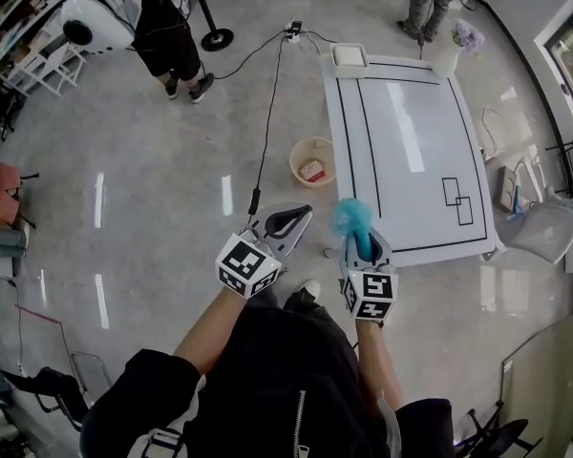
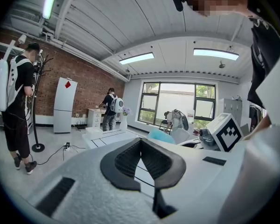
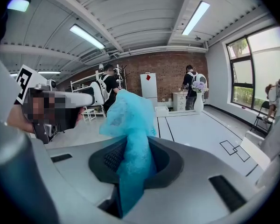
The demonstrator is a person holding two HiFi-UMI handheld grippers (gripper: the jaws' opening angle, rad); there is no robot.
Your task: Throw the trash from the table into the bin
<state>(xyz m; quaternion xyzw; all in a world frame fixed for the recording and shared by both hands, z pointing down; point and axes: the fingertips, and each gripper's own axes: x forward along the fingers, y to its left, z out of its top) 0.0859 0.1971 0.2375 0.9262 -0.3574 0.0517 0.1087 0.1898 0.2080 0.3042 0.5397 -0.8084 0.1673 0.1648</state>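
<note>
blue crumpled wad [image 3: 129, 125] of trash sits clamped between the jaws of the right gripper [image 1: 361, 244], held near the front corner of the white table [image 1: 411, 151] and not yet over the bin [image 1: 297, 153], which stands on the floor just beside the table's left edge. one red-and-white scrap [image 1: 312, 171] already lies in the bin. the left gripper [image 1: 288, 221] has its jaws together with nothing between them. the marked tabletop shows no other loose trash, only a white box [image 1: 349, 57] at its far end, so this drop looks like the last.
</note>
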